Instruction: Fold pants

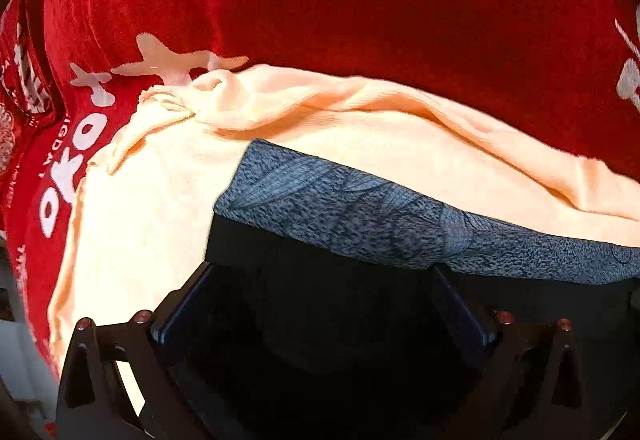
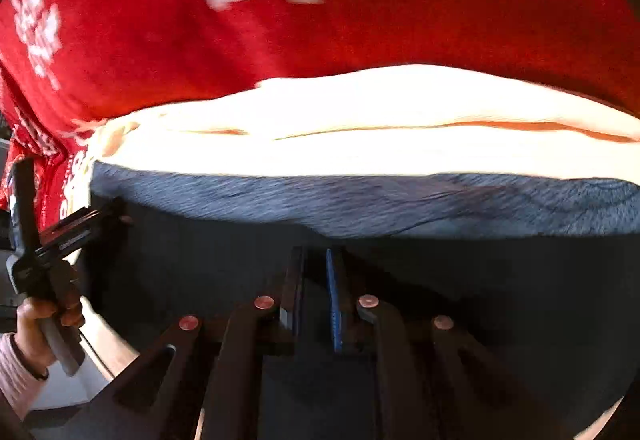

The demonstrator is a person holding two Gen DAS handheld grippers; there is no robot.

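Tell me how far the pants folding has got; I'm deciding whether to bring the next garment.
Partly done, it seems: the dark pants lie with the grey patterned band showing on the peach cloth, though the blur hides how many folds exist. In hand: nothing visibly gripped; the left gripper is wide open, the right gripper shut. Left: probably another fold.

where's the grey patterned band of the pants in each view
Left wrist: the grey patterned band slants across the middle, just beyond the open left tongs.
Right wrist: it stretches edge to edge at mid-height, beyond the shut right tongs.
Shared landmark: the cream cloth directly behind it.
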